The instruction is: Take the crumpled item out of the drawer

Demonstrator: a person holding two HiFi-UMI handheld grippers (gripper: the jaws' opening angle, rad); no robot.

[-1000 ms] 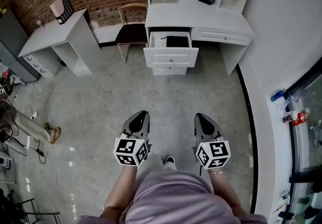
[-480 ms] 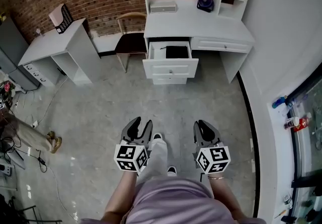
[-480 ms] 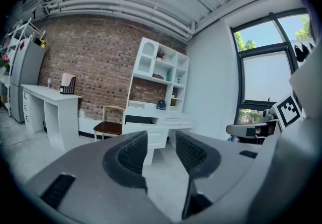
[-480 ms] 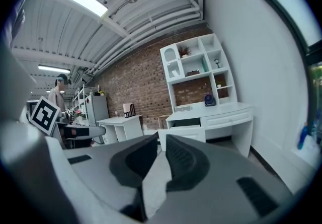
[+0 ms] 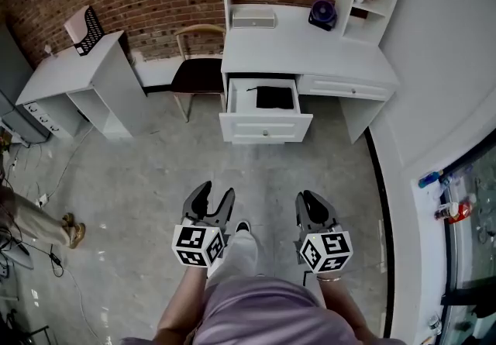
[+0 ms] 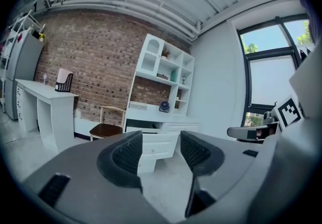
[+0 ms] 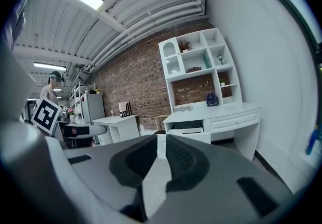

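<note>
Desk closer now, left gripper (image 5: 213,201) opening on nothing, right gripper (image 5: 314,205) closed, empty; crumpled item (image 5: 274,97) (dark, hard to tell) lies in open drawer (image 5: 266,129), so a low reach risks clipping its front.

Bright, even daylight; fisheye edges bend and darken.

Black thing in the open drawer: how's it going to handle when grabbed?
Probably floppy: the black item lies low and flat with a thin strand trailing from its left edge, like cloth. Likely light, so it should lift without dragging the drawer. Too small here to judge slipperiness.
</note>
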